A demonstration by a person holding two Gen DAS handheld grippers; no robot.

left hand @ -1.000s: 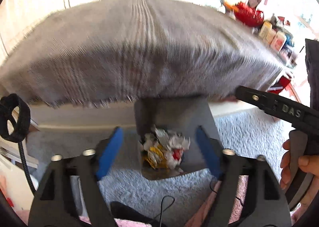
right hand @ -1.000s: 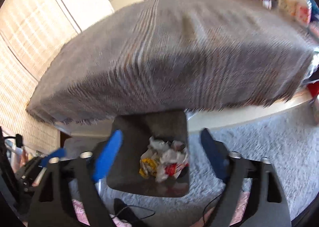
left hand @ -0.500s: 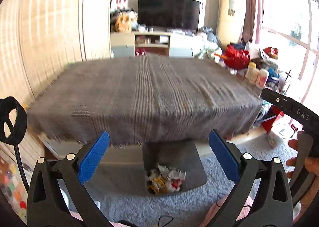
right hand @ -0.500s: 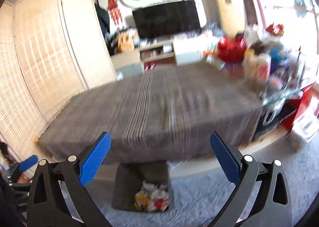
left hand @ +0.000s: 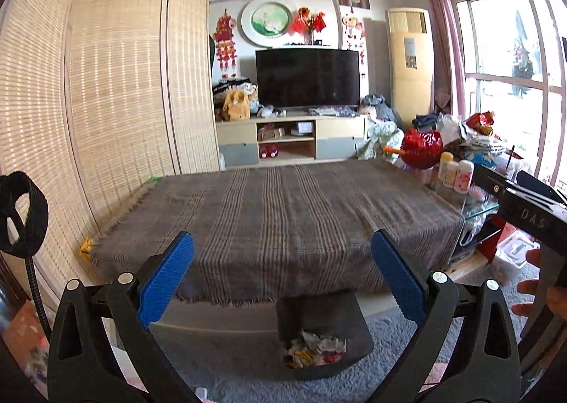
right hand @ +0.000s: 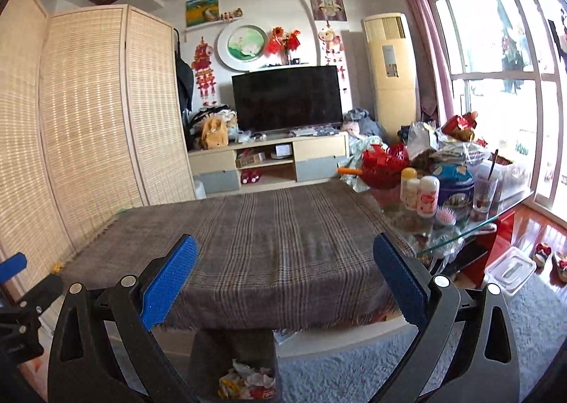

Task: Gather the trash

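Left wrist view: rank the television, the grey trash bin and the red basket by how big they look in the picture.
1. television
2. grey trash bin
3. red basket

The bin sits much nearer the camera, so its true size against the television is unsure.

text: "DAS" — raised letters on black body of right gripper [left hand: 531,215], left wrist view | bottle [right hand: 427,196] labels at counter's right edge — unreadable | no other legible text

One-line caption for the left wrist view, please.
Left gripper open and empty above the bin of crumpled trash, facing the cloth-covered table.
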